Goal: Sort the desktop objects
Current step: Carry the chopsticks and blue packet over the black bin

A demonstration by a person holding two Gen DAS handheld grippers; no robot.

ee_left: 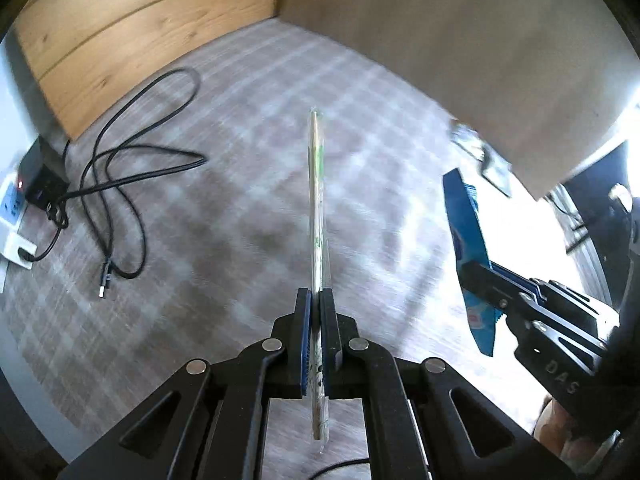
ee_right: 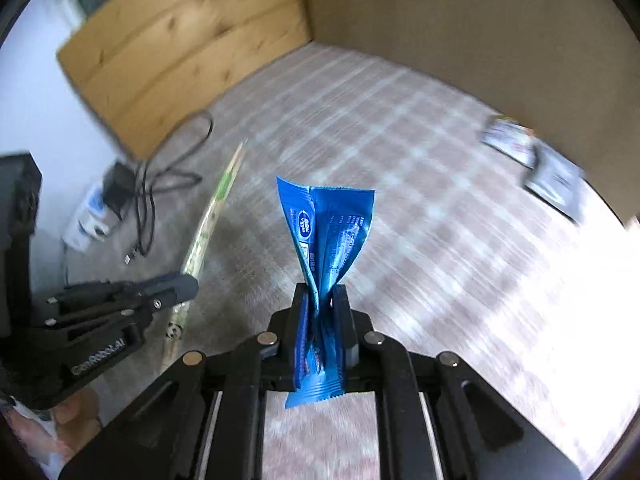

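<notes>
Left tool (ee_left: 315,300) is clamped on a long thin wrapped stick (ee_left: 318,208), seen edge-on and lifted clear of the table (ee_left: 240,184); right tool (ee_right: 323,300) is pinched tight on a blue sachet (ee_right: 330,224), crumpled at the waist and also held in the air. Both items look picked and under way, not yet set down. Two small flat packets (ee_right: 536,160) lie by the cardboard wall (ee_right: 480,32), seemingly left to sort. A black cable (ee_left: 120,184) and power strip (ee_left: 12,216) sit near the wooden panel (ee_left: 132,32).

A blue wrapper (ee_right: 328,232), black cables (ee_left: 120,184) and a pinkish-grey checked tablecloth (ee_left: 240,208).
</notes>
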